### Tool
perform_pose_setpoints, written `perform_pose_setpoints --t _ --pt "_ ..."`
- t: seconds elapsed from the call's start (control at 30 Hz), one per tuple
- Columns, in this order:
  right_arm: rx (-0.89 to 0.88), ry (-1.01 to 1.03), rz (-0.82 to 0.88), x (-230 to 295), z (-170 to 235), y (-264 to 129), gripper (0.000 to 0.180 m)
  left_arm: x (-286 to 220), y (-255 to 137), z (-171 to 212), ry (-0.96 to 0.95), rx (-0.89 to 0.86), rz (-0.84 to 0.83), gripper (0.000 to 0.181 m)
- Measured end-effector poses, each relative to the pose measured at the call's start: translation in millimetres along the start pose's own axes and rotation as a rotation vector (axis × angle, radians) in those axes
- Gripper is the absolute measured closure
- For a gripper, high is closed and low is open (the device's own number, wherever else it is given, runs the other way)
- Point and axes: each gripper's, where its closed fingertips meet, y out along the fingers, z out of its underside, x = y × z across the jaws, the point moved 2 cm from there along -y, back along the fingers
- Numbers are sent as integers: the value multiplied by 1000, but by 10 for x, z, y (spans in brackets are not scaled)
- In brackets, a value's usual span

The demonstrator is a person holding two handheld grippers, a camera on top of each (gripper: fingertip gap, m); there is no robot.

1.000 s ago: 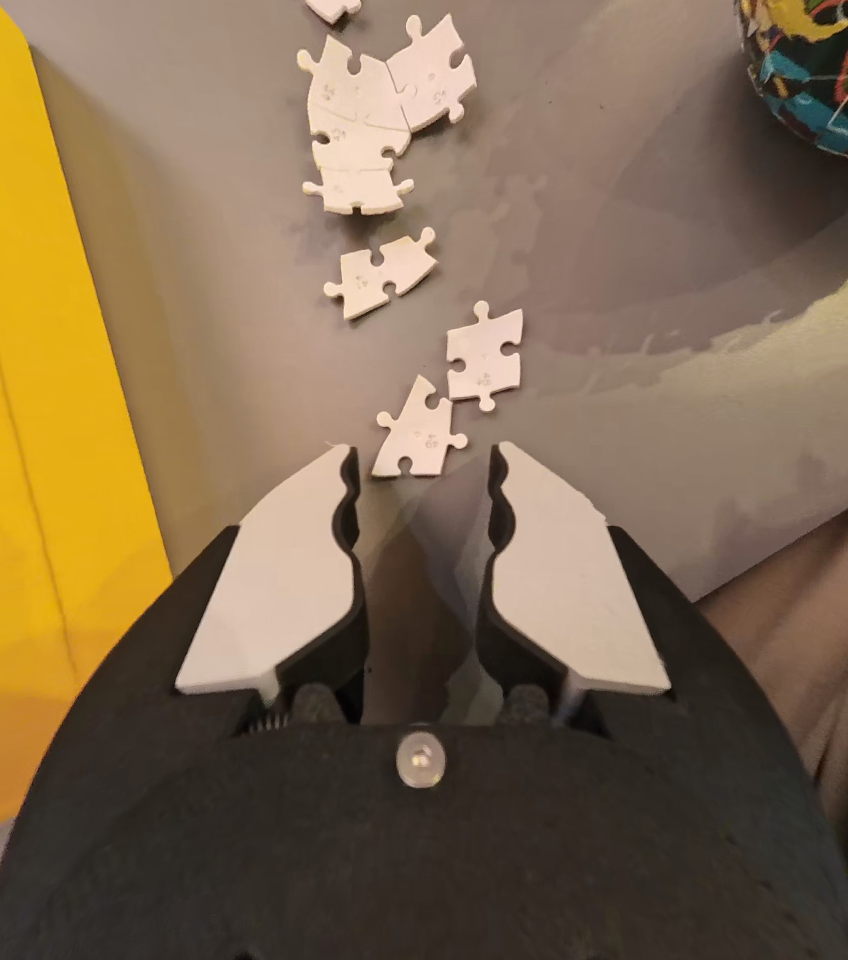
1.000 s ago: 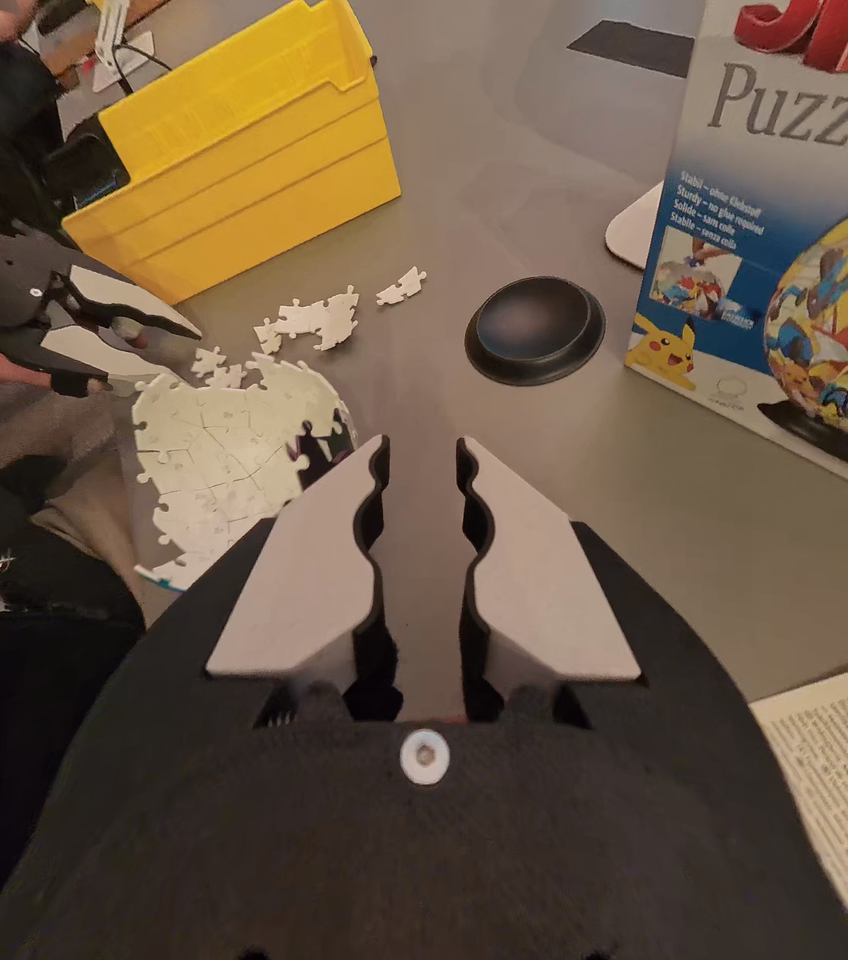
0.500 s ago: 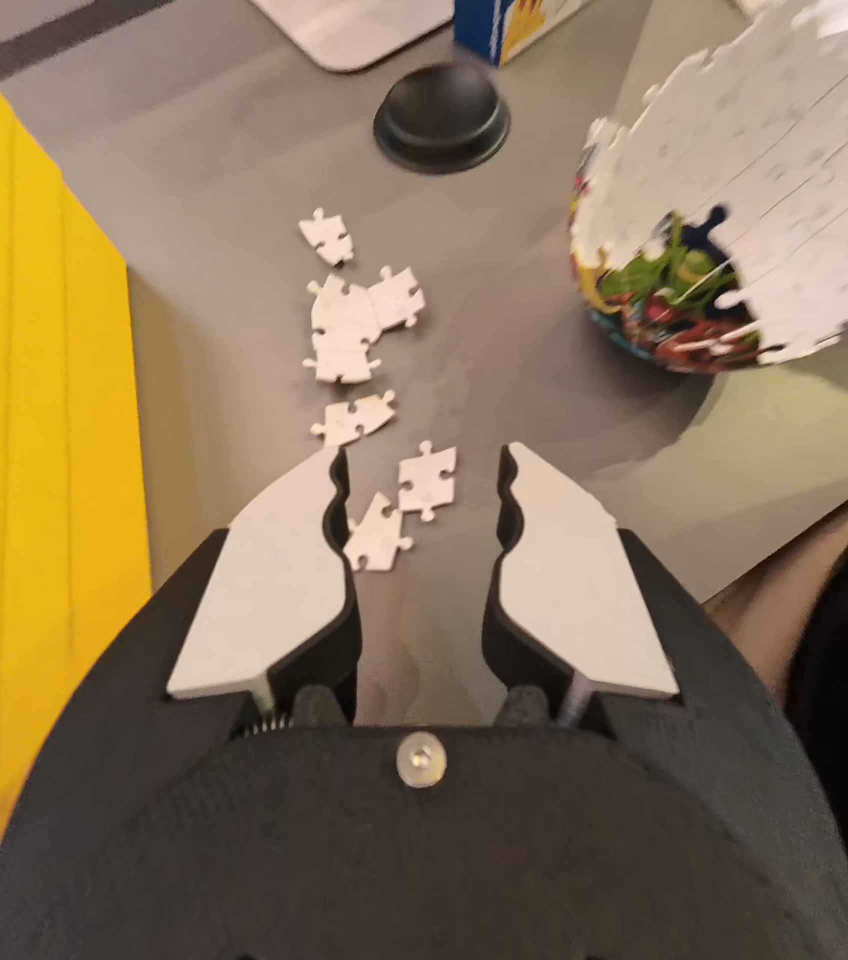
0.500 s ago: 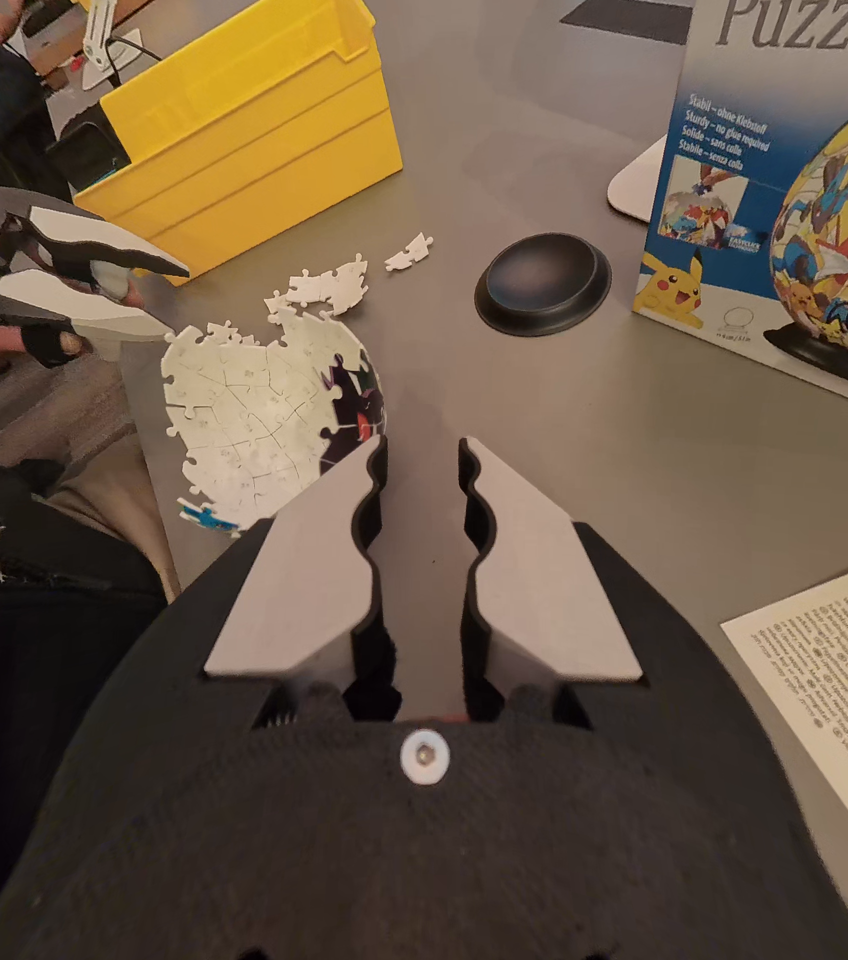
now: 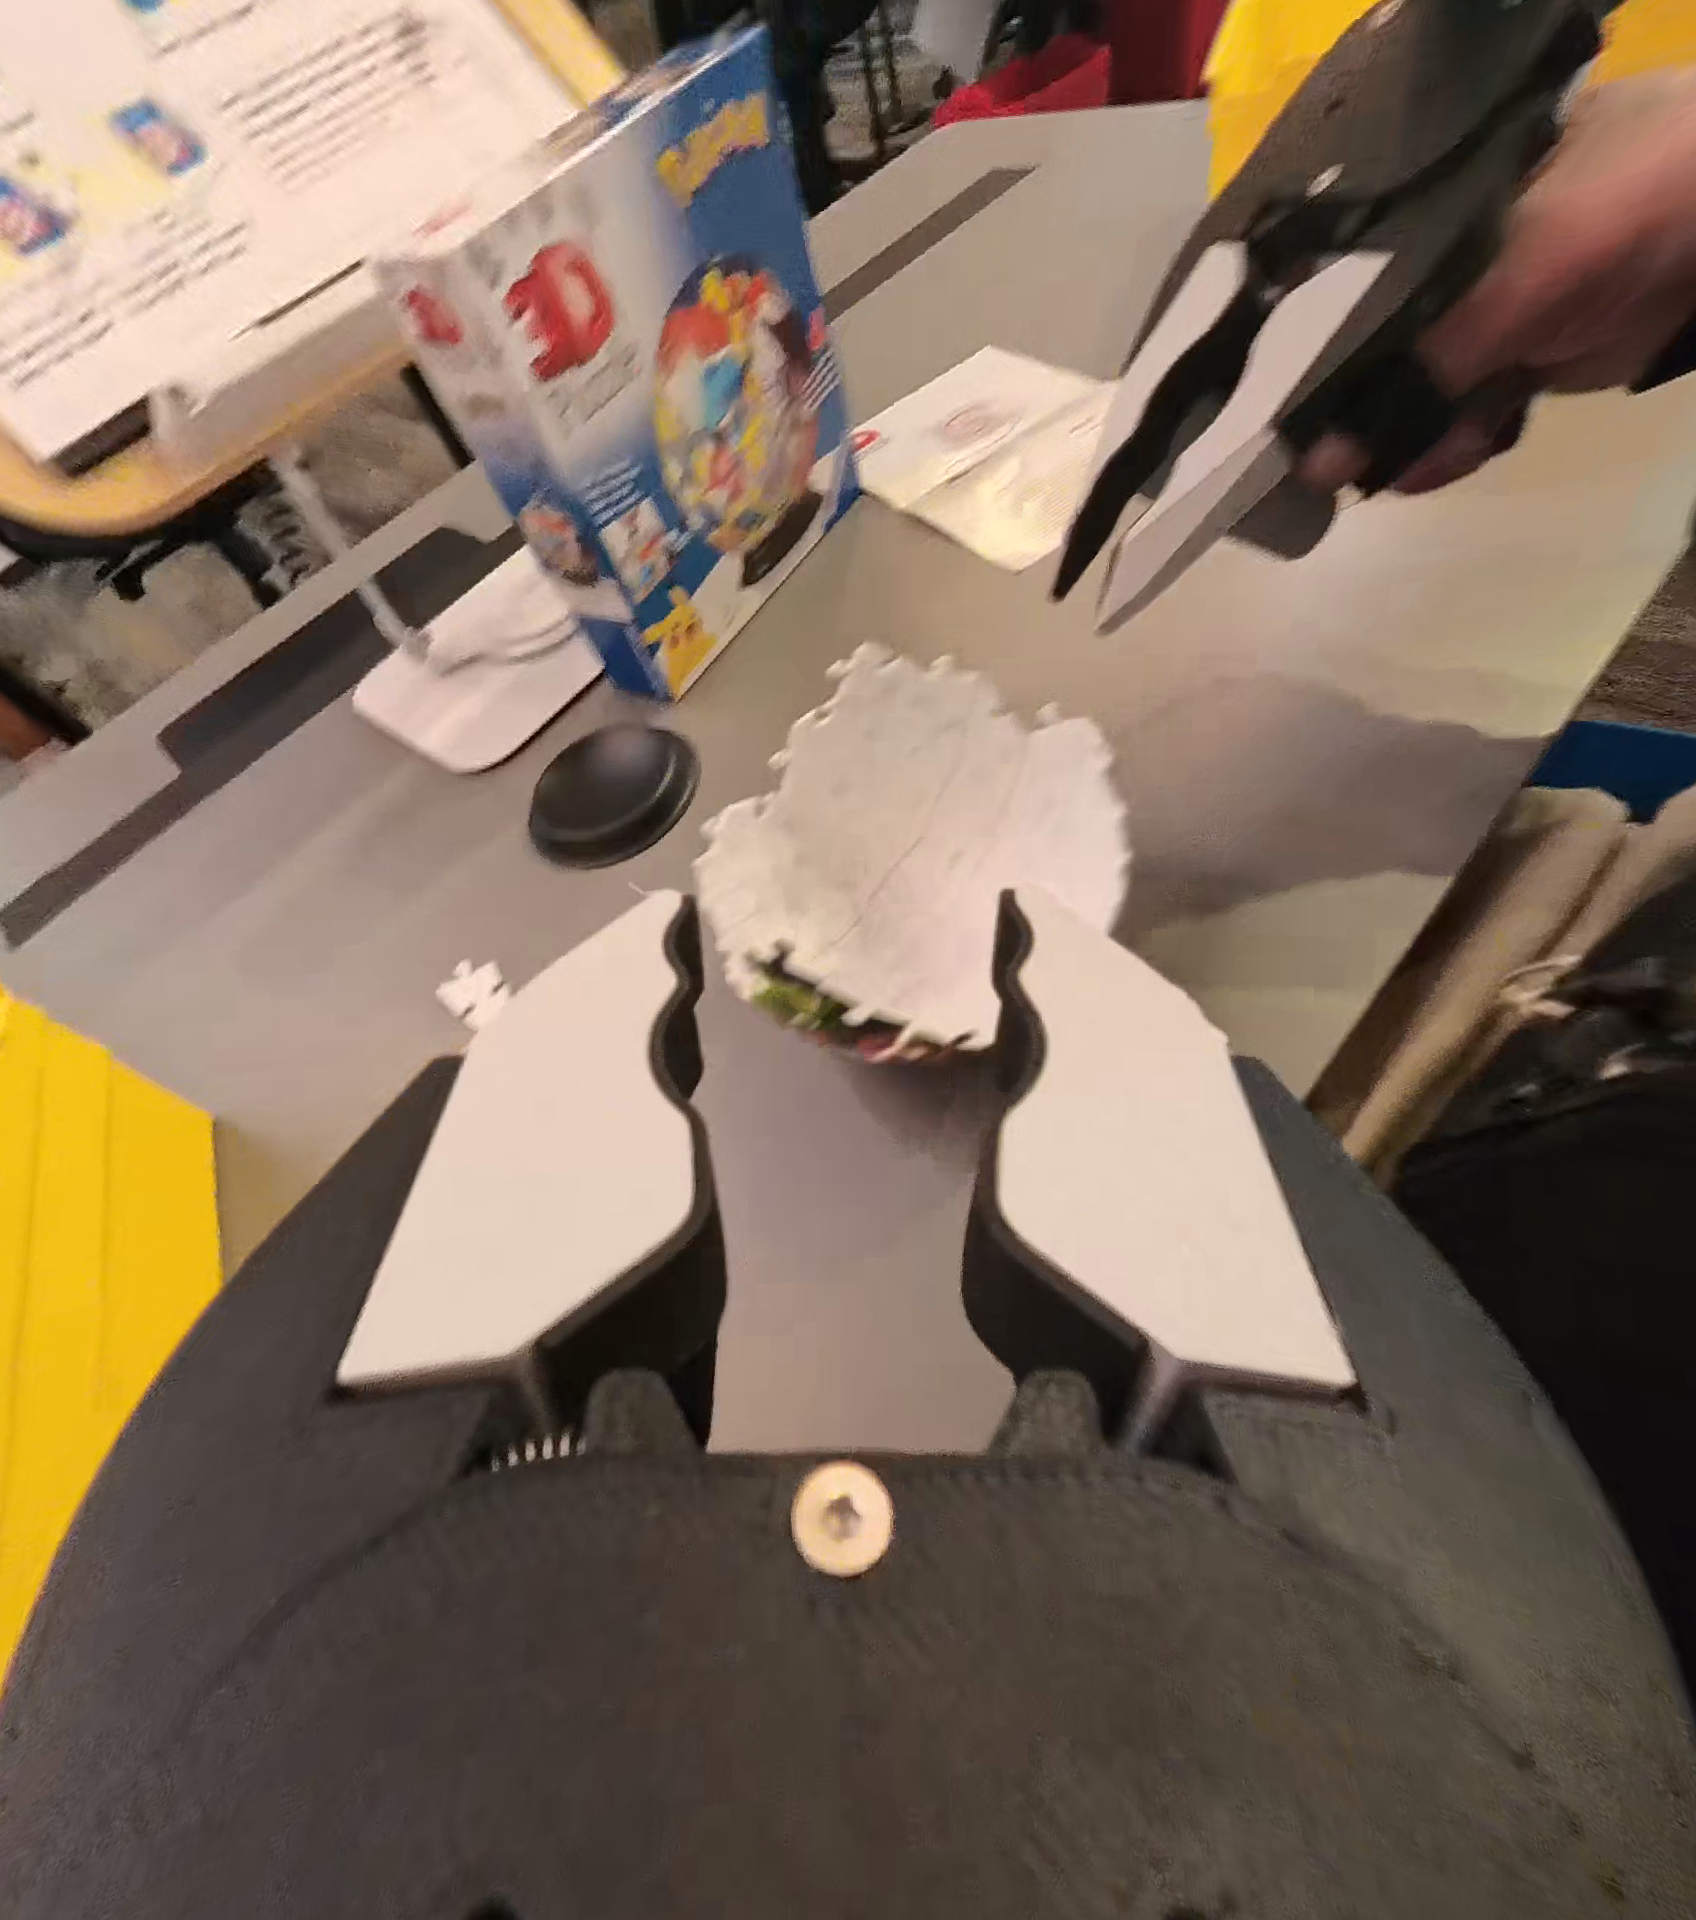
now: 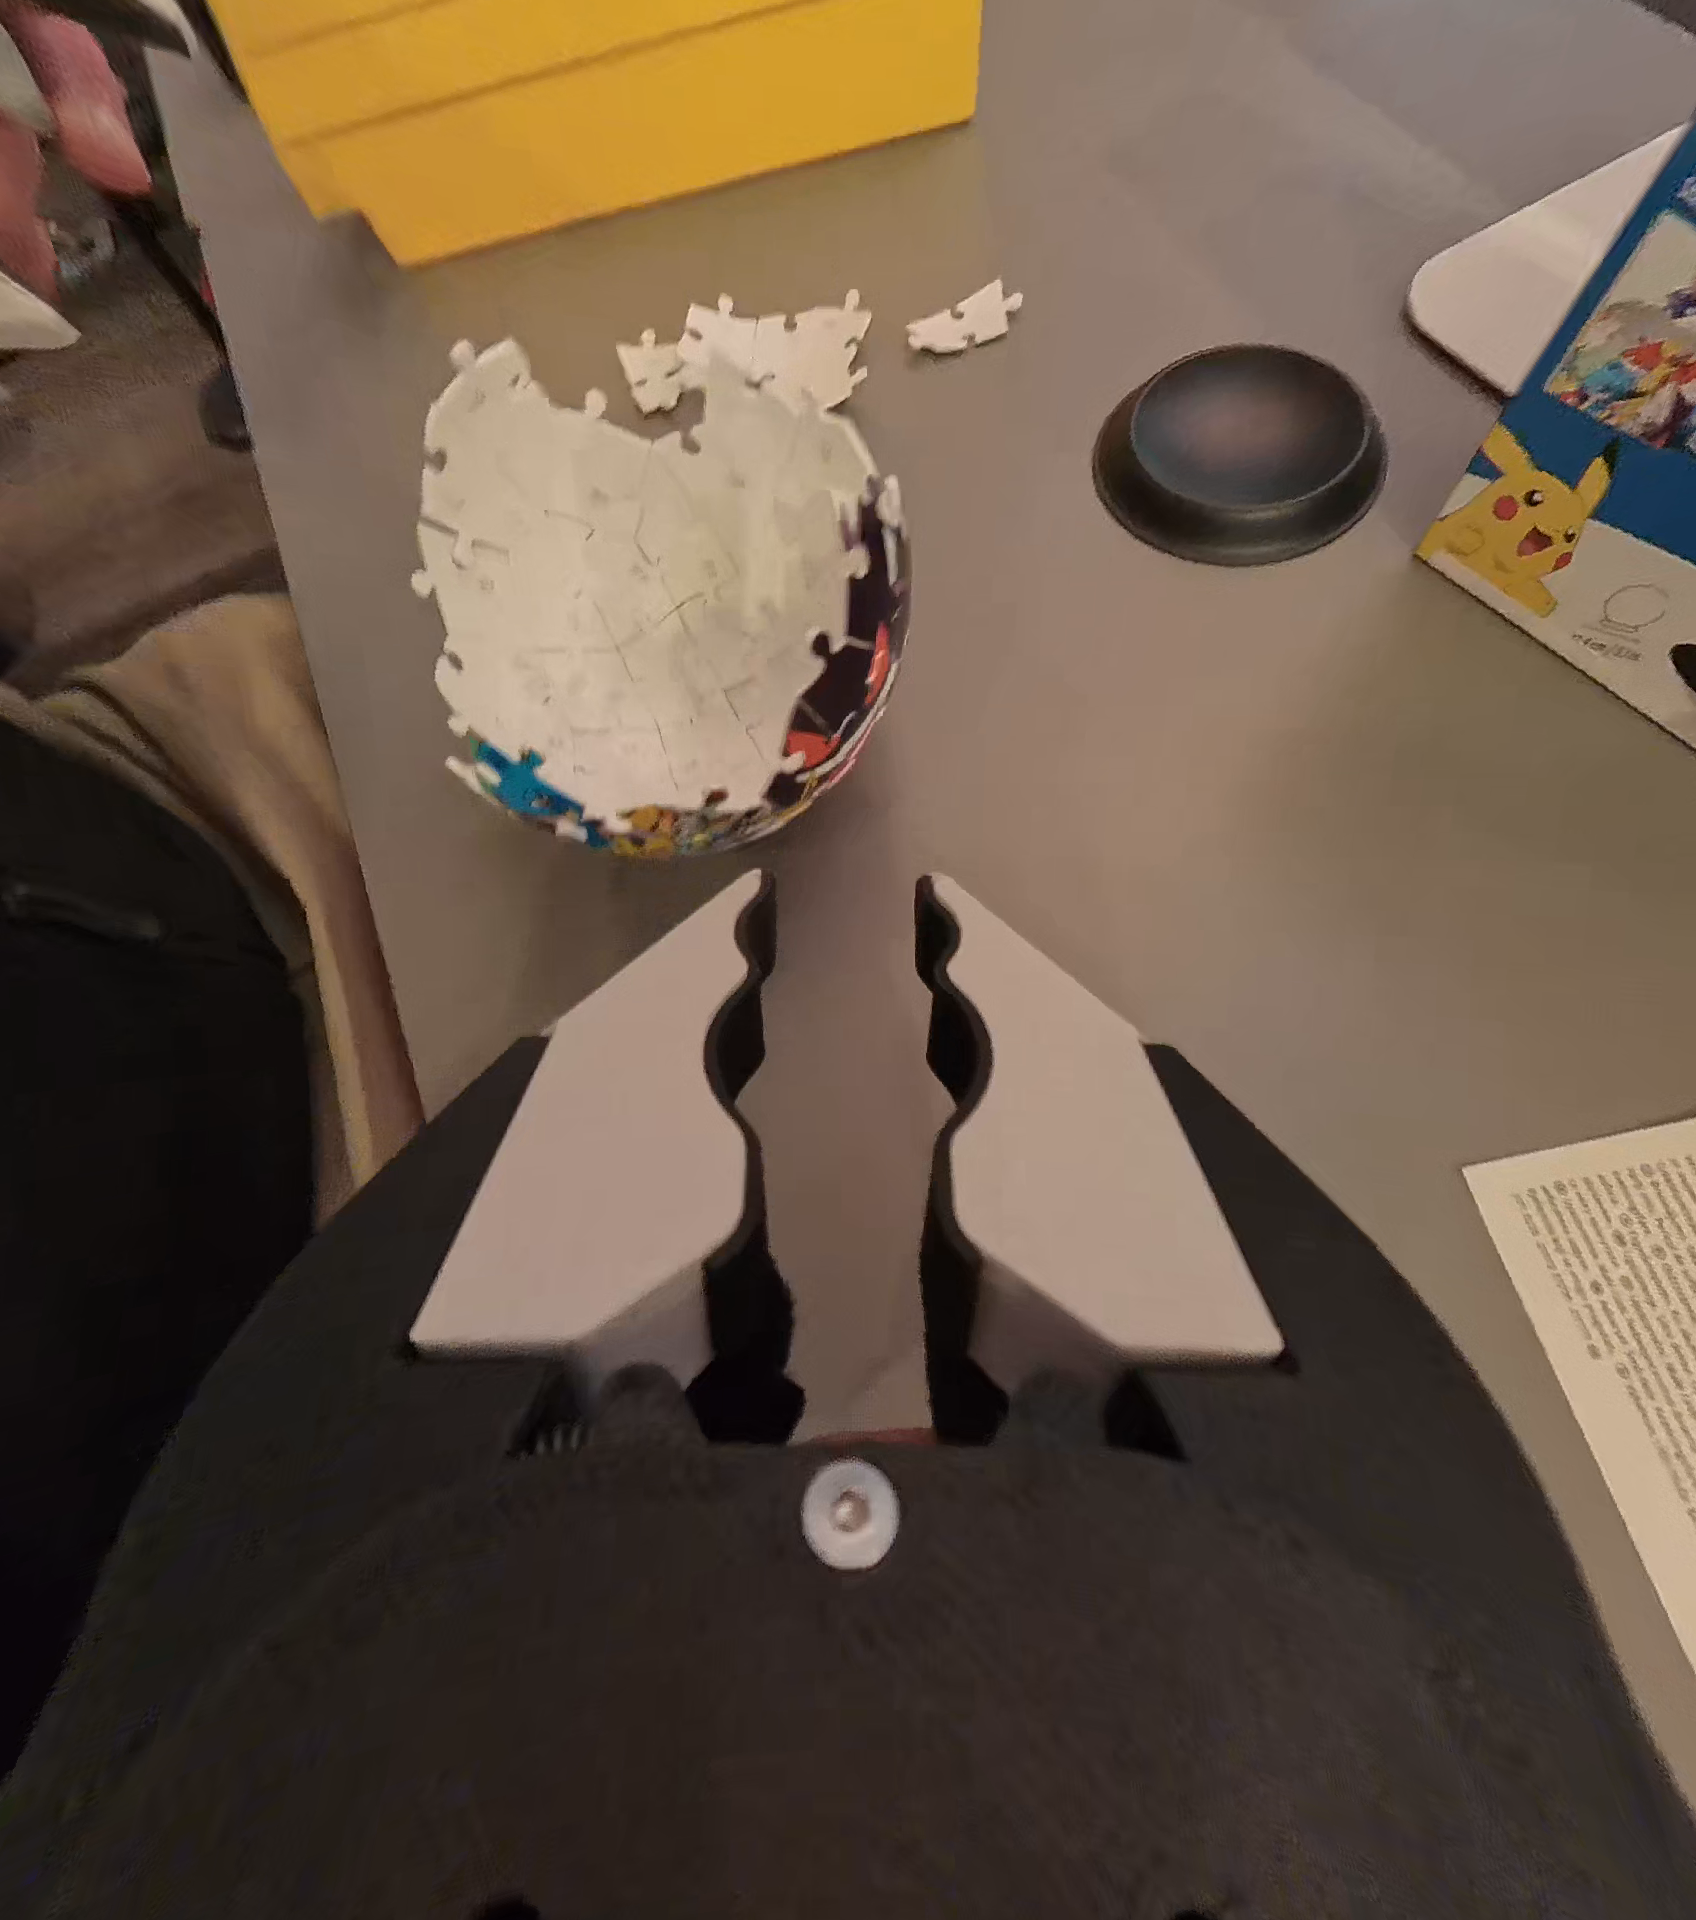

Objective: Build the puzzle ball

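Observation:
The half-built puzzle ball [image 6: 657, 613] lies on the grey table [image 6: 1187, 790] as an open shell, white inside, coloured outside. It also shows in the left wrist view [image 5: 911, 831]. Loose white pieces [image 6: 771, 348] lie beyond it, and one shows in the left wrist view [image 5: 472, 992]. My left gripper [image 5: 849, 935] is open and empty, raised above the table with the shell between its tips in view. My right gripper [image 6: 844, 899] is open and empty, just short of the shell; it also shows in the left wrist view [image 5: 1098, 603], held by a hand.
A black round stand [image 6: 1239, 452] sits right of the shell. The blue puzzle box [image 6: 1654, 416] stands at the right, a printed sheet [image 6: 1675, 1351] near the front right. A yellow bin [image 6: 615, 114] is at the back left. The table's near edge [image 6: 324, 727] borders a person's legs. Spacing between my two grippers at the tips: around 20 cm.
My left gripper has lifted and tilted up from the loose pieces toward the shell and far table. My right gripper has moved closer over the shell. Both stayed open.

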Motion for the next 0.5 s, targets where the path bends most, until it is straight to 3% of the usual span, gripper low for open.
perform_pose_setpoints --t 0.23,0.5 --pt "97 -98 -139 308 221 99 157 -751 487 -43 91 181 111 122" --pt "8 -43 -236 349 184 209 154 -787 868 72 1 329 79 120"
